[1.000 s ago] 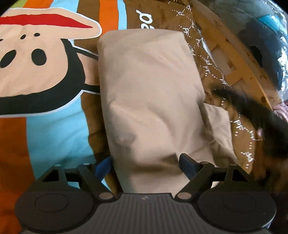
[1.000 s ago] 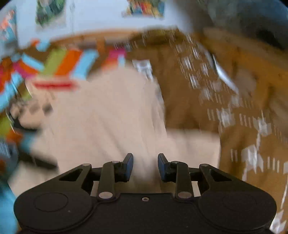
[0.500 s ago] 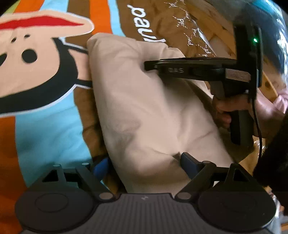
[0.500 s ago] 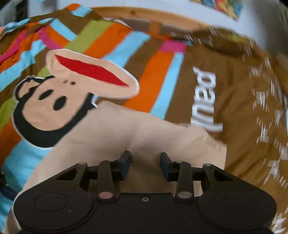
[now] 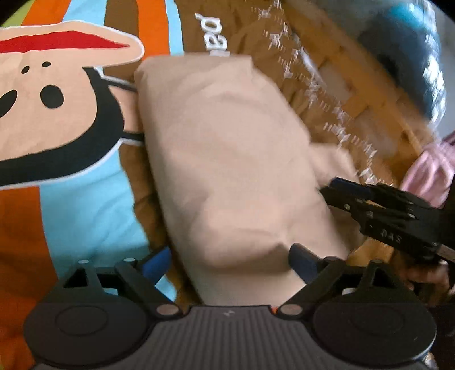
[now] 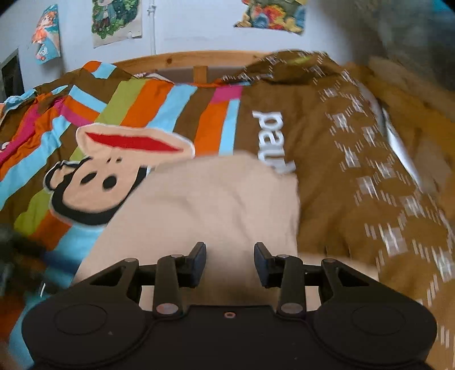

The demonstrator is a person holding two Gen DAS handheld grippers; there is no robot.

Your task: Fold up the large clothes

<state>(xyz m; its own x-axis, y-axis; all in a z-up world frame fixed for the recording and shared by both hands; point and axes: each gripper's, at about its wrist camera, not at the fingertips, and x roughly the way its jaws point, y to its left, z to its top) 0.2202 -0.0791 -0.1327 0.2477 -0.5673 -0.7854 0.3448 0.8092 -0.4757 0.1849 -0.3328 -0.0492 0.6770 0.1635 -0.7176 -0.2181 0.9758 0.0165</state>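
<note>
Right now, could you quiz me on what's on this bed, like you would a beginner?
1. True or false: the beige folded garment lies on a plain white sheet.
2. Which animal's face is printed on the striped bedcover? A cat, B monkey, C bear.
3. Fill in: the left tongs stand wide ____ around the garment's near end.

Key: 1 false; 2 B; 3 open.

Under your work lies a striped bedspread [image 6: 159, 111] with a cartoon monkey face [image 6: 93, 187] — brown, orange and blue bands. Behind it you see a wooden bed frame [image 6: 199, 58] and posters [image 6: 116, 21] on the wall.
</note>
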